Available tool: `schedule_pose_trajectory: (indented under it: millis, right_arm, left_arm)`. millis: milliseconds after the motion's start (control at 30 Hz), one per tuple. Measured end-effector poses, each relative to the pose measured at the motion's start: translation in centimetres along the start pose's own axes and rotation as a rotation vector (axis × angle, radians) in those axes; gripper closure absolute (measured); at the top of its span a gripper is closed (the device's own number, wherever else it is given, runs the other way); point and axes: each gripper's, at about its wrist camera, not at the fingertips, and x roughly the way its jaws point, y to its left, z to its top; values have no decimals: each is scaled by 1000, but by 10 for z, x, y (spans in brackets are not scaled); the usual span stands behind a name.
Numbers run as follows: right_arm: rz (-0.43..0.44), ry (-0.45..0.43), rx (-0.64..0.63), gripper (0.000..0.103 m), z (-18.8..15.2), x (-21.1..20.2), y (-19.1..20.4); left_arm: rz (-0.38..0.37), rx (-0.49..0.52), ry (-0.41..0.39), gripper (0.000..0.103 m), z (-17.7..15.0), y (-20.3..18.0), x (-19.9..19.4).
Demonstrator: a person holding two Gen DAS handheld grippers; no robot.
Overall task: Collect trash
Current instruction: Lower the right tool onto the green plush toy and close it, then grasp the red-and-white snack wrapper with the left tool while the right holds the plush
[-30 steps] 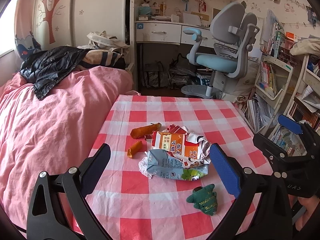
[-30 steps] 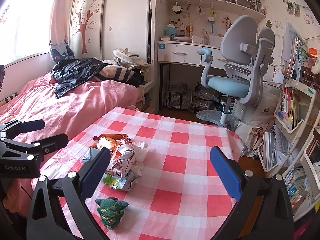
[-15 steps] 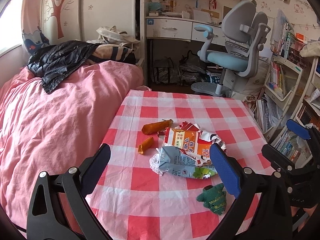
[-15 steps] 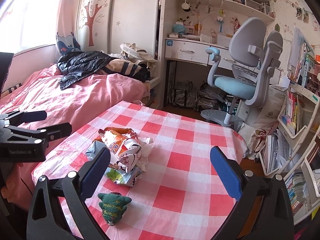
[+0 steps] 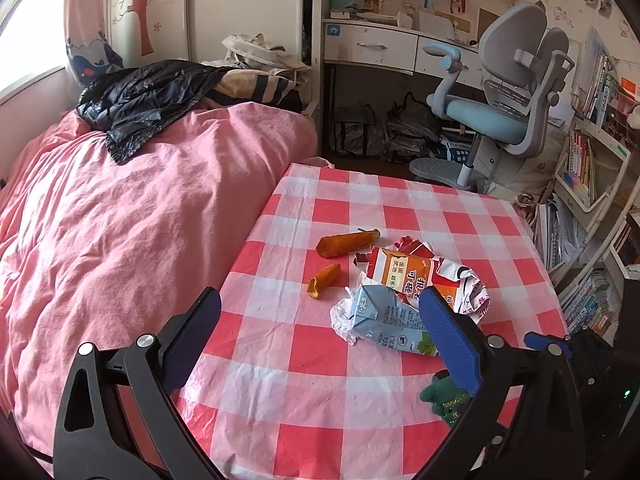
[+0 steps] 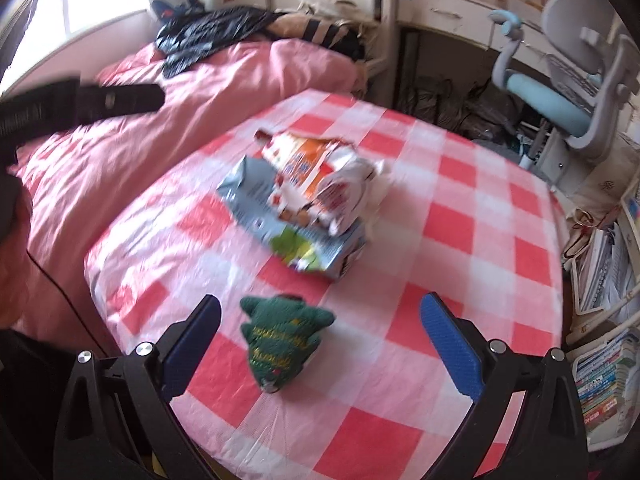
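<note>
Left wrist view alone shows two orange scraps beside crushed cartons. Left gripper, right gripper: both spread, empty.

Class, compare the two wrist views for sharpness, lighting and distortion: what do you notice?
Left wrist view: sharp, print on the crushed cartons readable, window glare upper left. Right wrist view: motion-blurred, cartons and green knitted toy smeared, window overexposed. Both: fisheye bending, dark corners.
</note>
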Motion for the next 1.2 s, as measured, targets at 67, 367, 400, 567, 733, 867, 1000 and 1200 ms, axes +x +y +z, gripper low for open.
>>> schedule_pose_trajectory:
  millis: [67, 367, 400, 567, 733, 867, 1000, 1200]
  right_arm:
    - [8, 30, -12, 10, -4, 8, 4]
    - [57, 141, -39, 58, -17, 27, 15]
    - [55, 139, -44, 60, -17, 27, 15]
    - [67, 124, -36, 66, -16, 27, 14]
    - [87, 116, -11, 67, -14, 29, 10]
    - [115, 103, 26, 69, -12, 22, 7]
    - [147, 68, 60, 69, -15, 4, 8]
    - [168, -16, 92, 69, -16, -28, -8]
  left_arm:
    - [-1, 5, -3, 7, 1, 0, -1]
    - [-20, -35, 3, 7, 3, 15, -5]
    - [-23, -37, 3, 7, 3, 16, -5]
    - [-39, -42, 10, 7, 2, 17, -7]
    - [-43, -45, 13, 7, 2, 18, -7]
    - [-46, -61, 20, 7, 3, 25, -6]
    - [-43, -76, 22, 7, 5, 31, -6]
    - [-26, -77, 41, 7, 6, 42, 1]
